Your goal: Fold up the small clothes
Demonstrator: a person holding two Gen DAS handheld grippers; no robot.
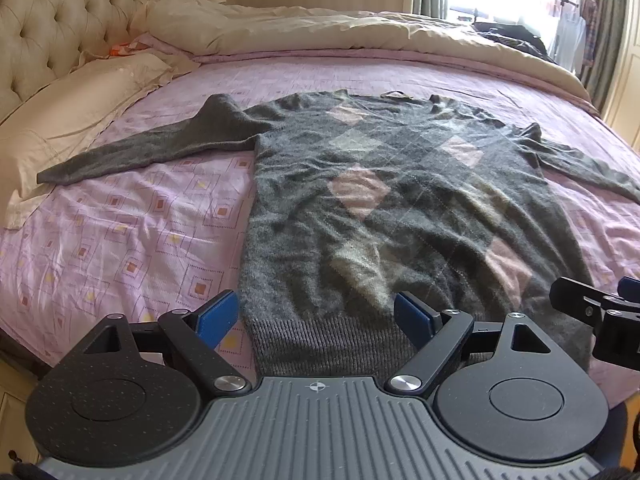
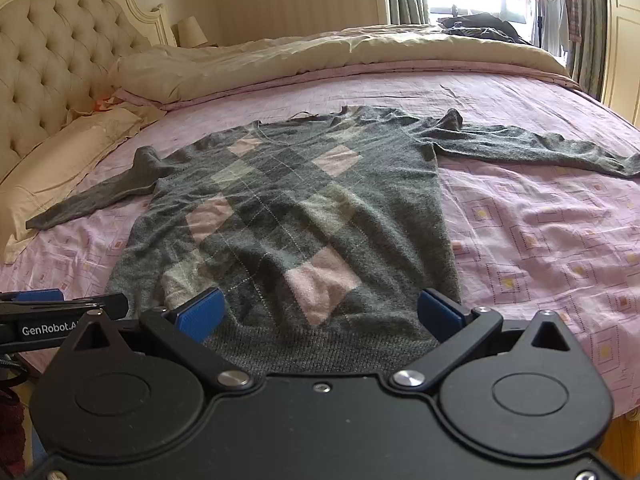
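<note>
A grey sweater (image 1: 400, 208) with pink and pale diamond patches lies flat and face up on the pink patterned bedsheet (image 1: 120, 240), and everything else is placed here relative to it. Its ribbed hem (image 1: 320, 344) is the edge nearest both cameras, its neckline points toward the rumpled cream duvet (image 1: 300, 28) along the far side of the bed, and its 2 sleeves are spread out sideways. The sleeve on the headboard side runs out toward a cream pillow (image 1: 68, 120), its cuff ending right at the pillow's edge; beyond that stands the tufted headboard (image 1: 48, 20). The other sleeve (image 2: 540, 148) stretches across bare sheet toward the curtained window. The left gripper (image 1: 316, 316) hovers at the sweater's hem near the headboard-side corner, its blue pads (image 1: 216, 316) spread wide, 1 over the sheet just beside the sweater and 1 over the knit, clamping nothing. The right gripper (image 2: 320, 316) hangs over the hem toward the window-side corner, also wide open with its pads (image 2: 200, 312) above the fabric and nothing pinched between them. A dark heap of clothing (image 2: 480, 24) lies on the duvet well beyond the neckline.
</note>
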